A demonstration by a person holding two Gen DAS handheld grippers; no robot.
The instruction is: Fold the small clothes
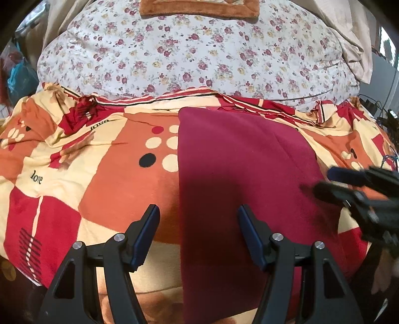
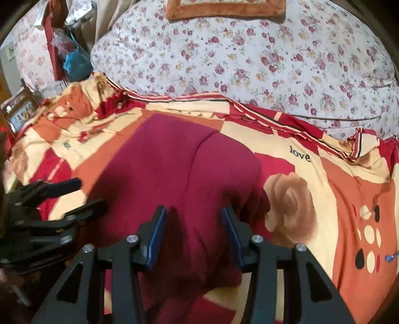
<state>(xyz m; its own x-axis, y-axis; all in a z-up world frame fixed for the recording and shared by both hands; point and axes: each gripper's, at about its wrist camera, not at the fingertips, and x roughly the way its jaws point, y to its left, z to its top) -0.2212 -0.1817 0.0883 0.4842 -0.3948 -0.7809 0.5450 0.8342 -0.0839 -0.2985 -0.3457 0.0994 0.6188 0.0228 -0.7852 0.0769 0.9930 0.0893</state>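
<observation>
On the bed (image 1: pixel 119 174), toward the near edge and a little right of its middle, lies the maroon garment (image 1: pixel 237 174), spread flat as a long folded panel on the patterned bedspread (image 1: pixel 62 159) of red, orange and cream blocks printed with the word "love". A straight fold line or seam runs lengthwise down the garment, visible in both views (image 2: pixel 174 174). Its far end stops just short of the striped hem of the bedspread, beyond which a white floral quilt (image 1: pixel 187 54) is bunched along the far side of the bed, with an orange-brown bordered cushion (image 1: pixel 199 10) resting on top of it.

The left gripper (image 1: pixel 198 221) hovers above the near part of the bed with its fingers spread apart and holding nothing; the garment's left edge runs between them, so one finger is over the bedspread and the other over the maroon cloth. The right gripper (image 2: pixel 193 224) is poised over the garment's near right portion, its fingers likewise released and empty, with maroon fabric showing between them. In the left wrist view it appears blurred at the garment's right edge; whether it touches the cloth cannot be told. A blue bag (image 2: pixel 74 62) hangs by the far left corner of the bed.
</observation>
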